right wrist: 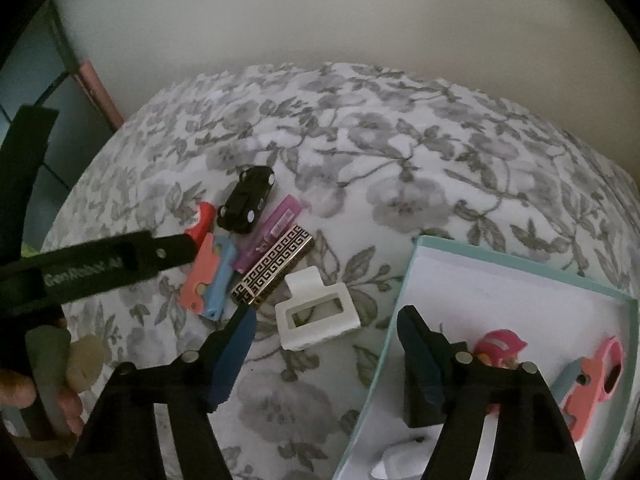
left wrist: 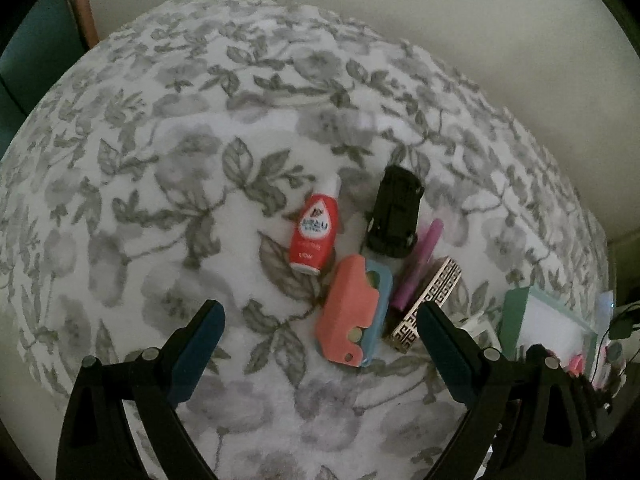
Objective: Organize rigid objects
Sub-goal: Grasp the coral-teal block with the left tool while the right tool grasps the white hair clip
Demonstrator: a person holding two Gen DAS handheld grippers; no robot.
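Observation:
Small items lie together on the floral bedspread: a red bottle (left wrist: 314,232), a black toy car (left wrist: 396,212), a coral-and-blue piece (left wrist: 352,308), a purple tube (left wrist: 416,264) and a black-and-gold patterned case (left wrist: 428,300). My left gripper (left wrist: 319,305) hangs open above the coral-and-blue piece, touching nothing. In the right wrist view a white hair clip (right wrist: 316,316) lies on the bedspread between the fingers of my right gripper (right wrist: 327,314). Its pads stand apart from the clip, so it is open. The car (right wrist: 248,198) and the case (right wrist: 276,264) lie beyond.
A shallow teal box (right wrist: 520,268) sits right of the clip, holding a pink figure (right wrist: 500,346) and another coral-and-blue piece (right wrist: 592,376). A hand (right wrist: 24,392) grips the left tool's handle at lower left. A pale wall bounds the bed's far side.

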